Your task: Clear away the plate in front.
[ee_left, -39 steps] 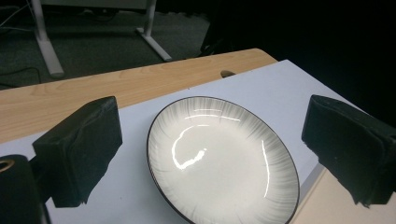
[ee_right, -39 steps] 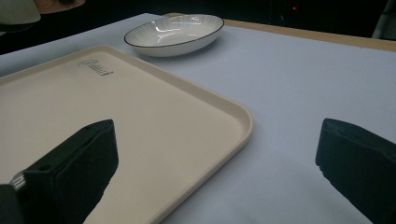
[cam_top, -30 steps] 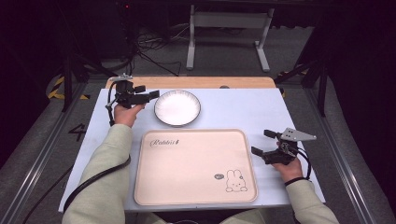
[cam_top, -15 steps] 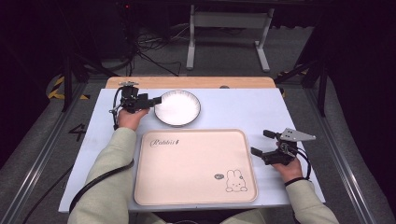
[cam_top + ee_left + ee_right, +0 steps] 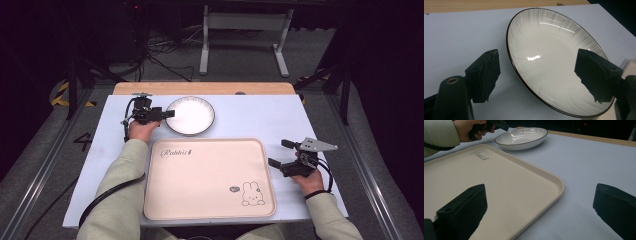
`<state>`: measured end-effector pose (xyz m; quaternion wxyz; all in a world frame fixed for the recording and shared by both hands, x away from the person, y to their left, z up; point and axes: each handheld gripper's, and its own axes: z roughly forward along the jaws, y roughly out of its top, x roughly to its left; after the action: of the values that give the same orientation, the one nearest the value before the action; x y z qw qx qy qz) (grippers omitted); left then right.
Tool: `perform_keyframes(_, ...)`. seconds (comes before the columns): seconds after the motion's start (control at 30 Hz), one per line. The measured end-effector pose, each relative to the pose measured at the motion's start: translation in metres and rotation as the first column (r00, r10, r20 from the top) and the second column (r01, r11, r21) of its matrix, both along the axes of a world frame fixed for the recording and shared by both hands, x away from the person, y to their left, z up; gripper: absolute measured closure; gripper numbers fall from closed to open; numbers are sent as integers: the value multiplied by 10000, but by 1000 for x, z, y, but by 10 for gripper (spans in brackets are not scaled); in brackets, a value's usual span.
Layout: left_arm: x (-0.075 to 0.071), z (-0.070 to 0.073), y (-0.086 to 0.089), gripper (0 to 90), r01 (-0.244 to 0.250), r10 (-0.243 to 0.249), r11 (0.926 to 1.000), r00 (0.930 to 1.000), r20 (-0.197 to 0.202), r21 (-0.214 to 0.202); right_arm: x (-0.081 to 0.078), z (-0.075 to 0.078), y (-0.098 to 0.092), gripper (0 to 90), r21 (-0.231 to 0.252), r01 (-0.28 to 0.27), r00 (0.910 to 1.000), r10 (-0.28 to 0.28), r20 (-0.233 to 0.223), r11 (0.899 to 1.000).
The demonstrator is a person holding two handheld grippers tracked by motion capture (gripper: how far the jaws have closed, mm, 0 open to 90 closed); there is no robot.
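Dim lab or studio, white worktop [image 5: 250,120], cables on floor [image 5: 155,62] at 11 o'clock, metal stand [image 5: 245,30] at 12, floor rails [image 5: 42,165]

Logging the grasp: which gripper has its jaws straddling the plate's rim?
The left gripper; its jaws bracket the white plate. The right gripper sits beside the tray.

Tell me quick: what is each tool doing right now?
Left tool: open, jaws just been closing, astride the rim of the white plate, not gripping.
Right tool: open, holding nothing, beside the tray.
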<state>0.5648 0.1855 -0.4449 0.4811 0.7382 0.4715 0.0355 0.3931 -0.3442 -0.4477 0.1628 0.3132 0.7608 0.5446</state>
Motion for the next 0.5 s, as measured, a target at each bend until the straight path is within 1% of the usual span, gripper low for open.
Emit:
perform_keyframes(0.1, 1, -3, -2, 235, 51, -50, 10000, 9999, -142, 38, 0, 0, 0, 0, 5, -13, 10000, 13, -7, 10000)
perform_keyframes(0.17, 2, -5, -4, 248, 100, -97, 9999, 9994, -329, 91, 0, 0, 0, 0, 14, -16, 10000, 16, -7, 10000)
perform_keyframes(0.2, 2, -5, -4, 263, 100, -97, 9999, 9994, -329, 91, 0, 0, 0, 0, 20, -27, 10000, 27, 0, 10000)
perform_keyframes(0.23, 3, -7, -7, 270, 144, -137, 9998, 9984, -553, 110, 0, 0, 0, 0, 13, -24, 10000, 24, 8, 10000)
perform_keyframes(0.27, 3, -7, -7, 275, 144, -137, 9998, 9984, -553, 110, 0, 0, 0, 0, 13, -24, 10000, 24, 8, 10000)
perform_keyframes(0.37, 4, -10, -10, 283, 171, -168, 9999, 9966, -810, 26, 0, 0, 0, 0, 4, -35, 10000, 35, 13, 10000)
perform_keyframes(0.4, 5, -11, -12, 292, 187, -175, 9997, 9959, -890, 128, 0, 0, 0, 0, 6, -31, 10000, 31, 8, 10000)
perform_keyframes(0.43, 5, -11, -12, 296, 187, -175, 9997, 9959, -890, 128, 0, 0, 0, 0, 6, -31, 10000, 31, 8, 10000)
perform_keyframes(0.5, 7, -14, -15, 300, 168, -149, 9997, 9929, -1183, 149, 0, 0, 0, 0, 18, -46, 10000, 46, 15, 10000)
